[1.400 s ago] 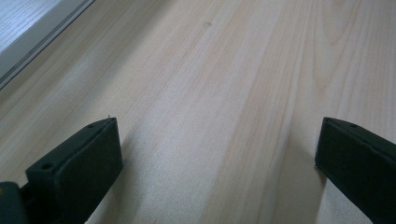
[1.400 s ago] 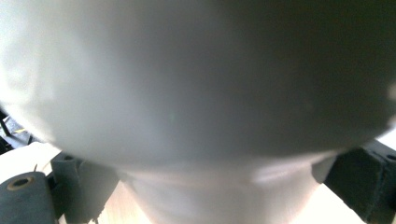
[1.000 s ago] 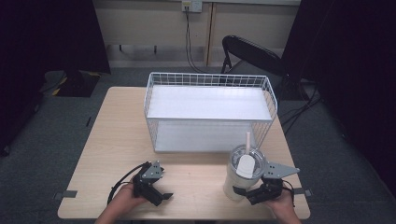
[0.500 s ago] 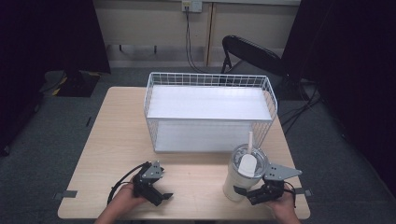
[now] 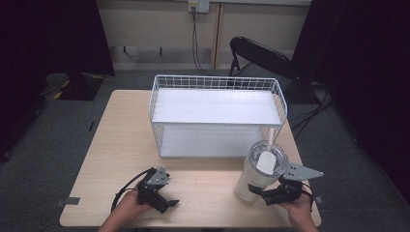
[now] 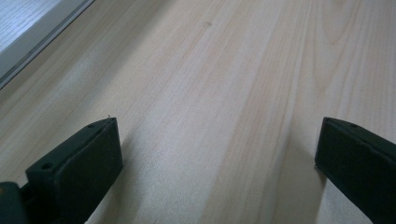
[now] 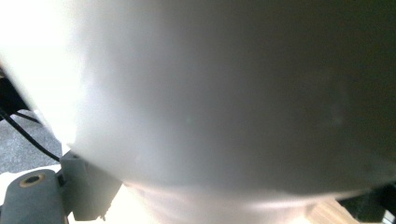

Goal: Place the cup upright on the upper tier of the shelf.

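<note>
Right gripper [image 5: 263, 197] fingers clamped on white tumbler [image 5: 258, 170], upright at near right of table [image 5: 116, 140], before wire basket [image 5: 217, 116]. Left gripper [image 5: 162, 200] resting on table, fingers [image 6: 79, 163] wide apart.

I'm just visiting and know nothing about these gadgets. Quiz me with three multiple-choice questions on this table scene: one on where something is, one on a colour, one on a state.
1. Where does the tall white lidded tumbler with a straw stand?
A. inside the basket
B. on the table, at the right gripper
C. on the chair

2. What colour is the wire basket?
A. white
B. red
C. black

3. How are the left gripper fingers?
A. closed on a cup
B. closed on nothing
C. spread apart over bare wood

Answers: 1 B, the high view shows it on the light wooden table in front of the basket, against the right gripper. 2 A, its wires are white. 3 C, only tabletop lies between them.
</note>
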